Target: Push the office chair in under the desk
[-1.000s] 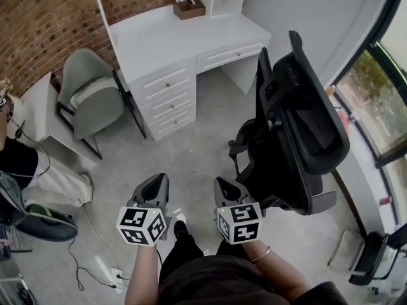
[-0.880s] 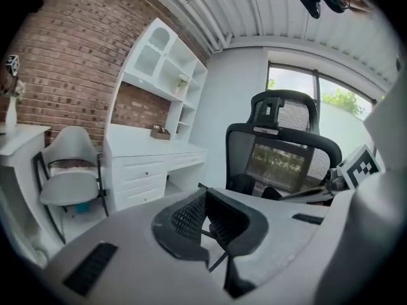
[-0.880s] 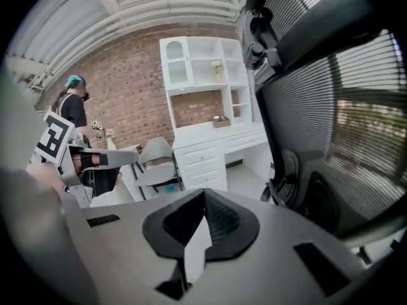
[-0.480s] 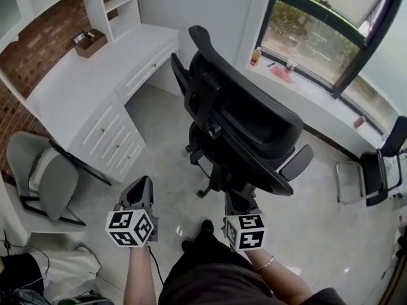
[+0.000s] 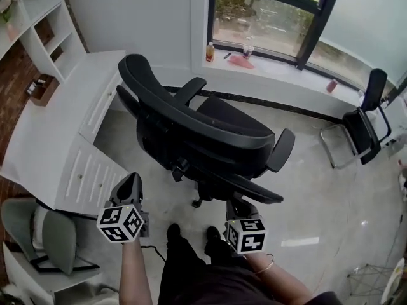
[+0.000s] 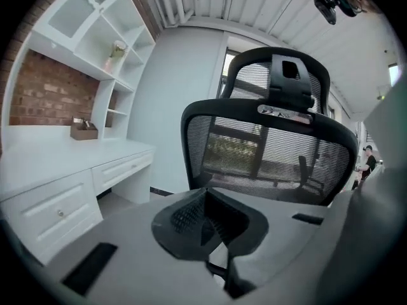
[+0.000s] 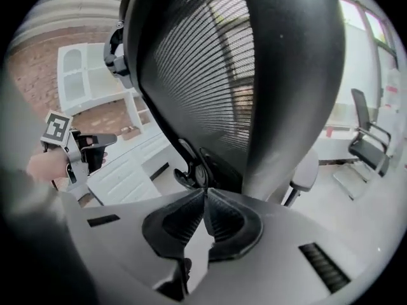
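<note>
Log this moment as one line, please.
left hand-held gripper: shut, empty | right hand-held gripper: shut, empty | office chair: not under desk

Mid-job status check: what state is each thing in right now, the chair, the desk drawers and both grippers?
office chair: upright on the floor, not yet under the desk.
desk drawers: all shut.
left gripper: jaws shut, empty.
right gripper: jaws shut, empty, close behind the chair's backrest.
bottle: upright on the window sill.

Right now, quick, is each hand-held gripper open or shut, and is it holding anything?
Left hand-held gripper: closed, holding nothing.
Right hand-held gripper: closed, holding nothing, close behind the office chair.
</note>
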Available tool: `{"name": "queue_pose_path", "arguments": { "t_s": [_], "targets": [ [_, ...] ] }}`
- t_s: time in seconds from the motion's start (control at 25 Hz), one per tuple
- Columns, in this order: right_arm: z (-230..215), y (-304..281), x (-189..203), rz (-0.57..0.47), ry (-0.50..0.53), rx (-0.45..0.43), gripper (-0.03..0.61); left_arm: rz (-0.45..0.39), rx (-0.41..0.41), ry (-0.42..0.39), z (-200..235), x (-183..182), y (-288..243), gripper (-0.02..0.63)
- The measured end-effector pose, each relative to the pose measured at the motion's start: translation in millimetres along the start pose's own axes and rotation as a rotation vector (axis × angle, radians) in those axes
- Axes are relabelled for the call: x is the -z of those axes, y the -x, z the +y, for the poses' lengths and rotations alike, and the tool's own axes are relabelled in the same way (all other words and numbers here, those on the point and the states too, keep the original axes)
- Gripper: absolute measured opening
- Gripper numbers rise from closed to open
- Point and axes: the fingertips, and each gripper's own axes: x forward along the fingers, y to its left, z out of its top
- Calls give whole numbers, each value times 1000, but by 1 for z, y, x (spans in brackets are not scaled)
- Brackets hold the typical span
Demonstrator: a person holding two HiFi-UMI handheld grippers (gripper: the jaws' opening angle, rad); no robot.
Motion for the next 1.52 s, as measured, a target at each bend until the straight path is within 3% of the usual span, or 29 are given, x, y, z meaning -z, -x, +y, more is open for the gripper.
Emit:
{"name": "queue_pose_path", "arguments": {
  "t_s": [0.24, 0.36, 0.52, 0.64, 0.8, 0.92, 1.16, 1.52],
  "targets": [
    [-18, 0, 9, -35, -210, 333, 6, 56, 132, -67, 33, -18, -56, 9],
    [-24, 13, 7, -102, -322, 481, 84, 75, 210, -115, 47, -29, -76, 9],
    [-28, 40, -4, -208, -405, 620, 138, 80, 288, -172, 65, -47, -96, 14],
    [-32, 66, -13, -279, -438, 704, 167, 77, 338, -213, 71, -63, -111, 104],
    [-30, 105, -42, -384, -372, 783, 231, 67, 385, -284, 66, -88, -134, 190],
    [-27, 118, -59, -406, -286, 831, 244, 59, 400, -317, 66, -107, -152, 230],
    [-28, 116, -82, -415, -230, 843, 245, 21, 404, -406, 68, -137, -169, 261],
    [-35, 116, -99, -415, -139, 874, 245, 2, 513, -525, 49, -149, -179, 256]
  ]
}}
